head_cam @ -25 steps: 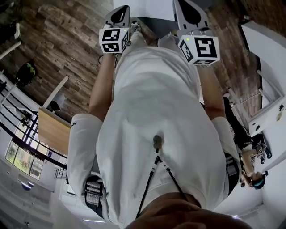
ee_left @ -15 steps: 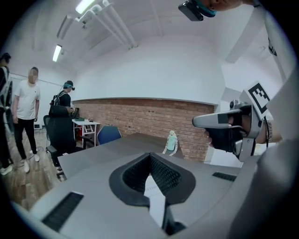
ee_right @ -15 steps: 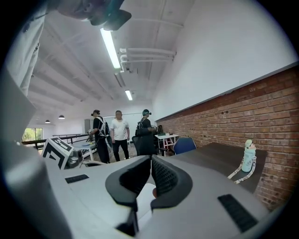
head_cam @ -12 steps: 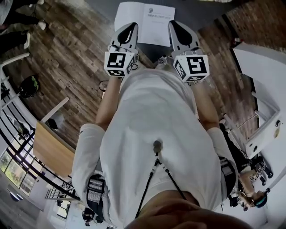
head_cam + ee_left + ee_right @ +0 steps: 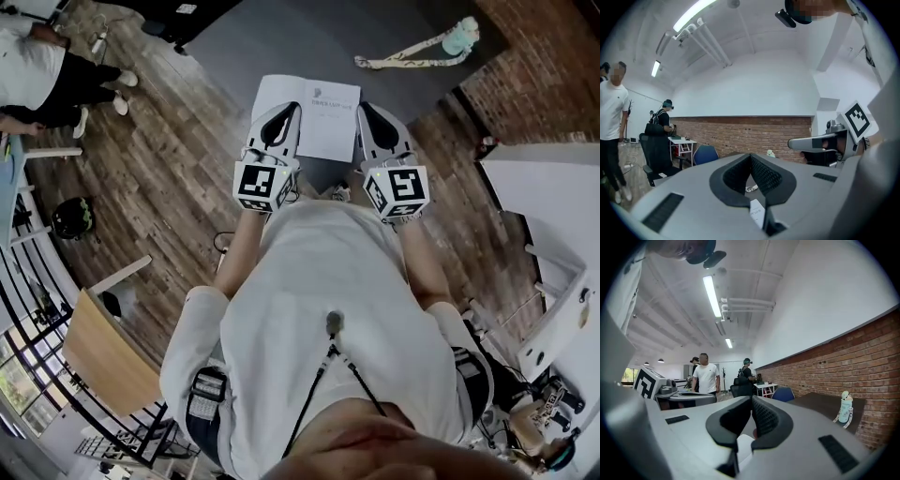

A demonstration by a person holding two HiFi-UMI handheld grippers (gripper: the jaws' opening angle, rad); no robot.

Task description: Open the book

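The book (image 5: 309, 117) lies closed and flat on the grey table (image 5: 394, 42), cover up, in the upper middle of the head view, straight ahead of the person. I judge it sits there so either side can be reached alike. The left tongs (image 5: 292, 108) show over its lower left corner and the right tongs (image 5: 365, 106) over its lower right corner. They flank it and point level across the table, not down at it.

In each gripper view the two pads meet at their tips with nothing caught between them. Both tongs are closed and empty. The book shows only as a white sliver low in the gap behind the pads, so both tongs seem to hang above it, not on it. Closed tips would suit slipping under a cover edge, which looks to be the step ahead.

The only container is a bottle (image 5: 459, 36) with a strap, well apart at the upper right. I cannot tell its contents.
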